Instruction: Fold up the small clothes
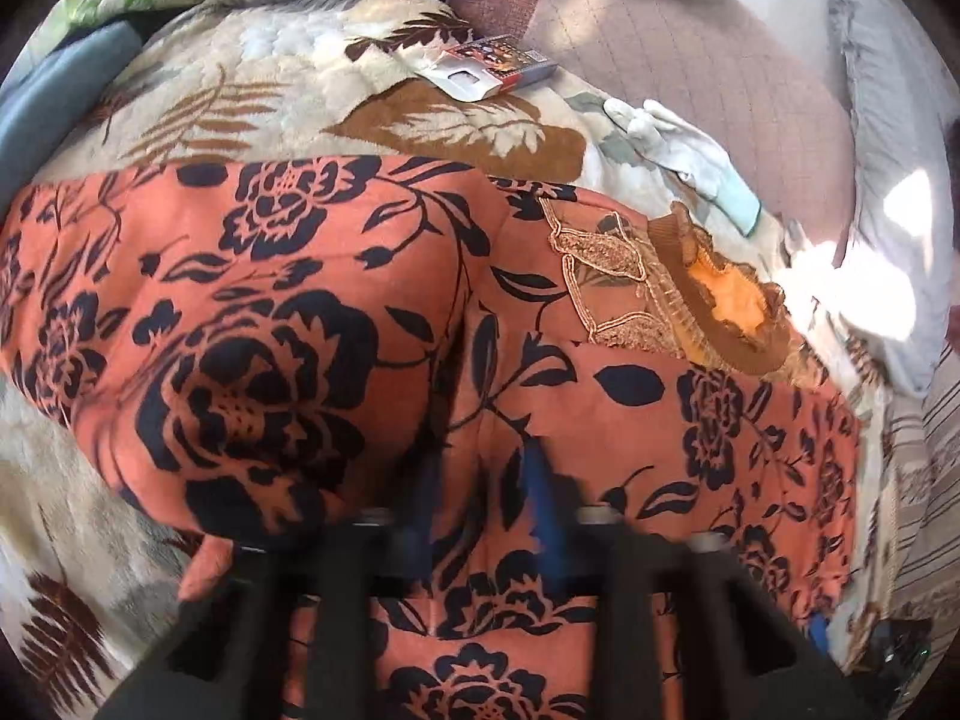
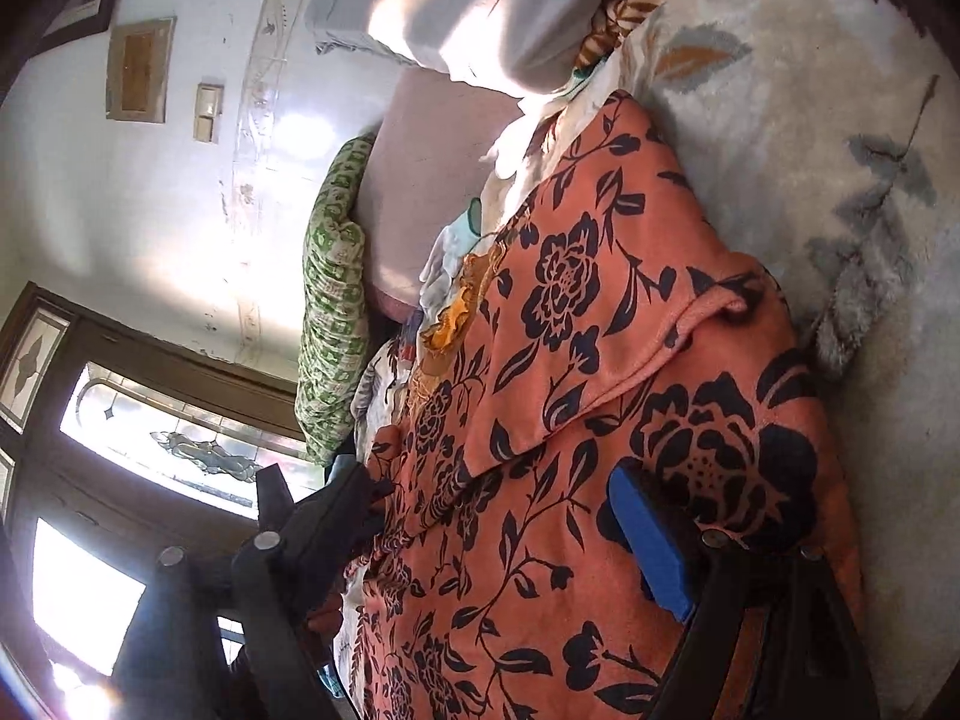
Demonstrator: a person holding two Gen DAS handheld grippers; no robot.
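Across the leaf-patterned blanket [image 1: 252,90], near its front edge: lying spread, one orange floral garment [image 1: 312,276] with one sleeve already folded inward, one white glove [image 1: 684,150] and one small box [image 1: 498,63] toward the far edge. Left gripper [image 1: 480,480] pinching garment cloth, right gripper [image 2: 510,516] gaping wide around the hem. Judging best: closing fully, lifting both corners level, keeping edges aligned.

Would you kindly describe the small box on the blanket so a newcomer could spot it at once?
Start from the cream leaf-patterned blanket covering the bed, beyond the orange floral garment. Near its far edge lies the small box, flat and rectangular. Its red, printed faces and white end distinguish it from the pale glove nearby.
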